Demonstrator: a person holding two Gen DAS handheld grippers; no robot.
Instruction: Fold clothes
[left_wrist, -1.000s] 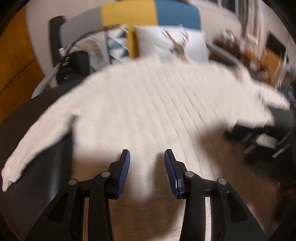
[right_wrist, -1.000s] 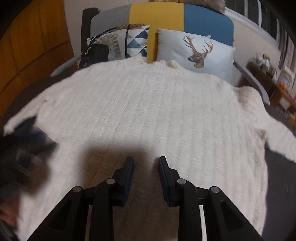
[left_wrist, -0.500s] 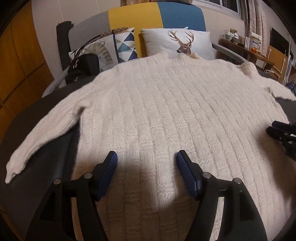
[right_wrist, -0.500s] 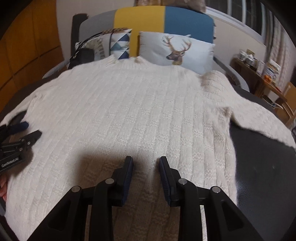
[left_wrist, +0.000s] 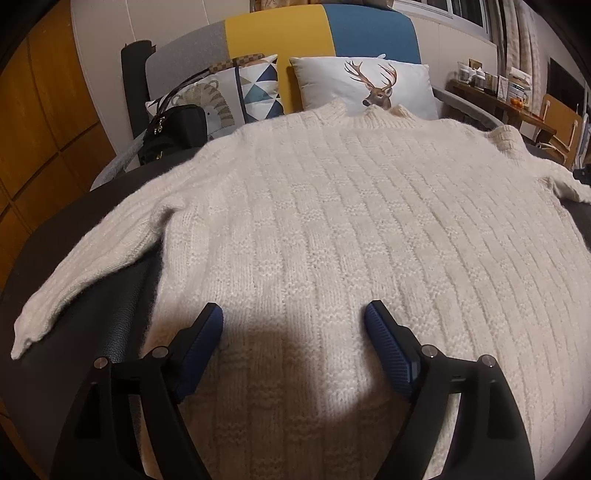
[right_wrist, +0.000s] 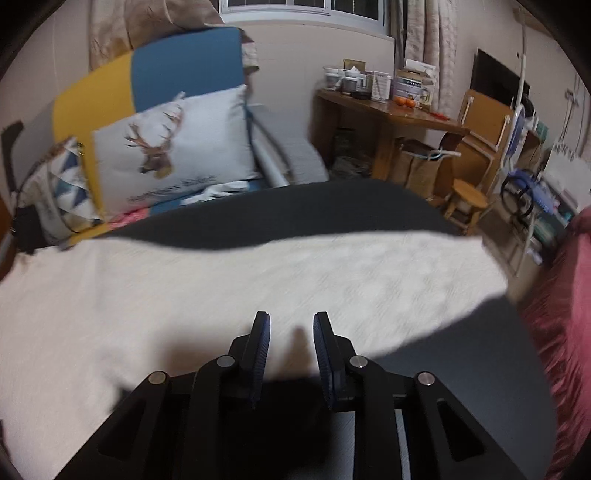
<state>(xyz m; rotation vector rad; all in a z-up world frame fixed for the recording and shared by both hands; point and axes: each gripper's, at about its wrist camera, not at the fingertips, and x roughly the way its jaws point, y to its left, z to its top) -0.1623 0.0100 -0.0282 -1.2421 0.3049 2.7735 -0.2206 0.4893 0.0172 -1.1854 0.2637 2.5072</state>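
Observation:
A cream knitted sweater (left_wrist: 332, 229) lies flat, front down or up I cannot tell, on a dark round table (left_wrist: 110, 317), collar toward the sofa. Its left sleeve (left_wrist: 85, 269) stretches toward the table's near left edge. My left gripper (left_wrist: 293, 317) hovers wide open over the lower body of the sweater, nothing between its blue pads. In the right wrist view the right sleeve (right_wrist: 332, 273) runs across the dark table (right_wrist: 480, 369), blurred. My right gripper (right_wrist: 291, 328) is open by a narrow gap above that sleeve, holding nothing.
Behind the table stands a sofa (left_wrist: 317, 37) with a deer cushion (left_wrist: 369, 88), a patterned cushion (left_wrist: 240, 96) and a black handbag (left_wrist: 173, 129). A wooden side table (right_wrist: 388, 107) with jars, a stool (right_wrist: 469, 195) and a red fabric (right_wrist: 565, 314) lie to the right.
My left gripper stayed wide open over the sweater's body. My right gripper swung right from the body to the right sleeve, its view now turned toward the room's right side.

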